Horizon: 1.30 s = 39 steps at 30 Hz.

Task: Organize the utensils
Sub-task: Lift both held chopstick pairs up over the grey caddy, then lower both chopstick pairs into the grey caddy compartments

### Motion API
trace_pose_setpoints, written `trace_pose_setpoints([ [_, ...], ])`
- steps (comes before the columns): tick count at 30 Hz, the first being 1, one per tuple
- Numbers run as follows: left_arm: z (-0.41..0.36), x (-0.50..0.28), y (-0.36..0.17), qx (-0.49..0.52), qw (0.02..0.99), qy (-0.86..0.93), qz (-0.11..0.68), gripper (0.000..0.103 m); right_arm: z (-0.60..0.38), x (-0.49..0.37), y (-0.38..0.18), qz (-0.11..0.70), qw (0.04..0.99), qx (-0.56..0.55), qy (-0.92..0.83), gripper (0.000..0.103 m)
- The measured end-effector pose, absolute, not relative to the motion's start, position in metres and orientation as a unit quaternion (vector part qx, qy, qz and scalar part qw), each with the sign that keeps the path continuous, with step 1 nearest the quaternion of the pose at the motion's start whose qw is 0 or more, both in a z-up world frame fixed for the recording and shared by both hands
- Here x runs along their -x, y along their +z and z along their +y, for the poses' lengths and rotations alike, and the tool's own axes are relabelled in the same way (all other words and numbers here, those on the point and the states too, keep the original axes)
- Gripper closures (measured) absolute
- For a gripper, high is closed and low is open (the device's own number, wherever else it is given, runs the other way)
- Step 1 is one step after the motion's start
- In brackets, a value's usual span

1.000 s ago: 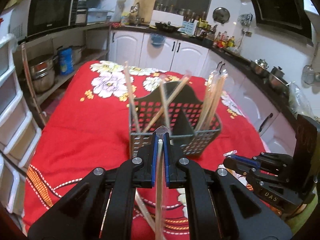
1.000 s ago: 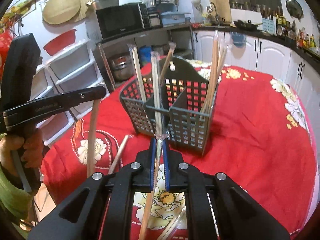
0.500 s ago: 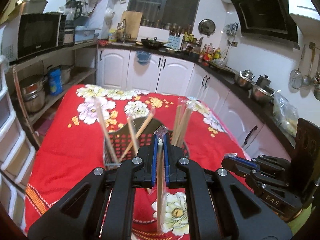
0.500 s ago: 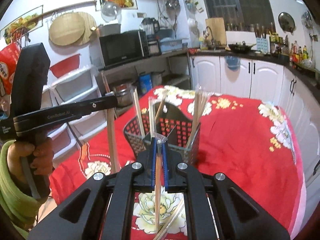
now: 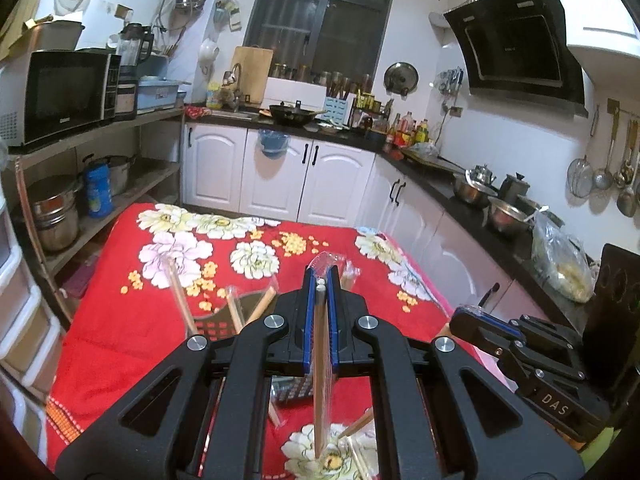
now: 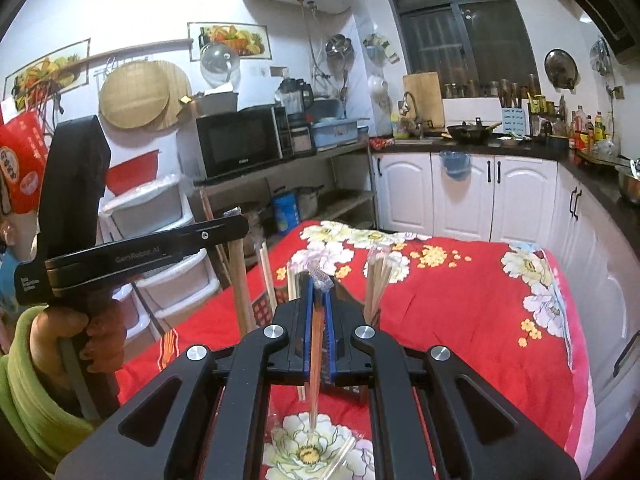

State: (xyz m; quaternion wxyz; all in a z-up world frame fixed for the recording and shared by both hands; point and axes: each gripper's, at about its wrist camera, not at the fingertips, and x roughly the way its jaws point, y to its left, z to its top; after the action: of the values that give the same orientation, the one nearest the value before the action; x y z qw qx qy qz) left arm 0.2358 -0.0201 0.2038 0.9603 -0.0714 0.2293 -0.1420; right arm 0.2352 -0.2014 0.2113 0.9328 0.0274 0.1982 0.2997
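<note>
I'm holding one wrapped chopstick pair [image 5: 320,364] in the left gripper [image 5: 320,280], jaws clamping it tight, stick hanging down. The right gripper [image 6: 318,284] is doing the same, jaws squeezing another wrapped chopstick [image 6: 315,360]. Both are hovering above the black mesh caddy [image 5: 224,322] on the red-cloth table [image 5: 120,320]; the caddy is mostly hiding behind the jaws, with sticks already standing inside. Loose wrapped chopsticks [image 5: 352,428] are lying below on the cloth. Risk: I'm lowering half blind, so a tip could be catching the rim or divider, or knocking the leaning sticks.
</note>
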Motion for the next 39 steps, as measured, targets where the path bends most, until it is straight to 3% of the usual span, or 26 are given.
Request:
trace_pose_setpoints([
  [19, -0.008, -0.282, 0.24, 0.093, 0.974, -0.114, 0.172, 0.102, -0.195, -0.275, 0.261, 0.135, 0.946, -0.025, 0.295, 0.097],
  [39, 0.015, -0.32, 0.207, 0.114, 0.977, -0.074, 0.164, 0.102, -0.177, -0.325, 0.236, 0.134, 0.954, -0.022, 0.269, 0.097],
])
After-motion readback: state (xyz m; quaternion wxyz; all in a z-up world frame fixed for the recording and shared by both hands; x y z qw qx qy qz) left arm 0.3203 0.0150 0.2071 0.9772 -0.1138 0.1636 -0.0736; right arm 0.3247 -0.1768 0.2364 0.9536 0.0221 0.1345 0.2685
